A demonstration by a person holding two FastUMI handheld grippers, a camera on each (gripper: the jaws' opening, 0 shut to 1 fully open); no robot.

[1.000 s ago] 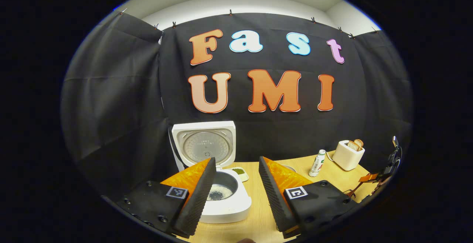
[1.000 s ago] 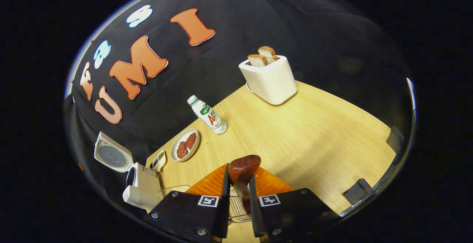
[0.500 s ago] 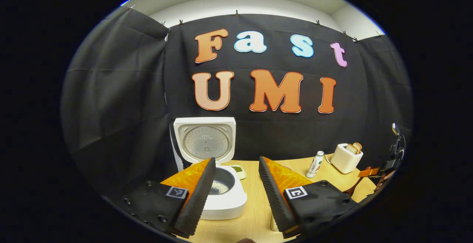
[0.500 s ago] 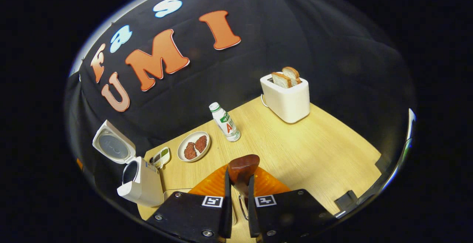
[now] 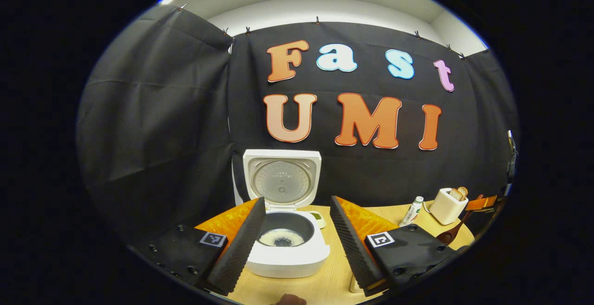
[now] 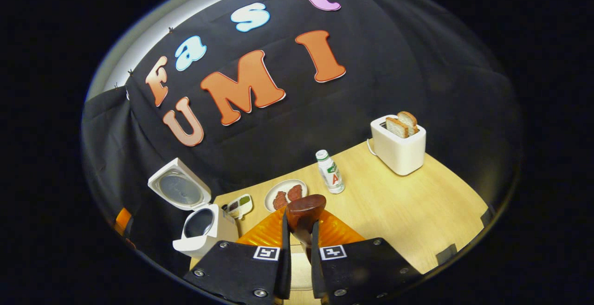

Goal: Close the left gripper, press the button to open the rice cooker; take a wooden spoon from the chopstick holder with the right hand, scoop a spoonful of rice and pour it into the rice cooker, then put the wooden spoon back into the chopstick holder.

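Observation:
The white rice cooker [image 5: 287, 258] stands open on the wooden table, lid [image 5: 282, 179] upright, with a little white rice [image 5: 280, 238] in its dark pot. My left gripper [image 5: 296, 203] is open and hovers just in front of the cooker, which sits between its fingers. My right gripper [image 6: 300, 221] is shut on the dark wooden spoon [image 6: 306, 205], whose bowl sticks up past the fingertips. In the right gripper view the cooker [image 6: 204, 230] is low on the left. In the left gripper view the spoon [image 5: 452, 233] hangs at the far right.
A plate with meat pieces [image 6: 285, 193], a small sauce dish [image 6: 237, 205], a white bottle [image 6: 330, 171] and a white toaster with bread [image 6: 399, 145] stand along the back of the table [image 6: 417, 212]. A pale object [image 6: 299, 268] shows between the right finger bases.
The right gripper has lifted and tilted up with the spoon; the wire holder seen between its fingers is gone from view. The left gripper has shifted so the cooker sits centred between its fingers.

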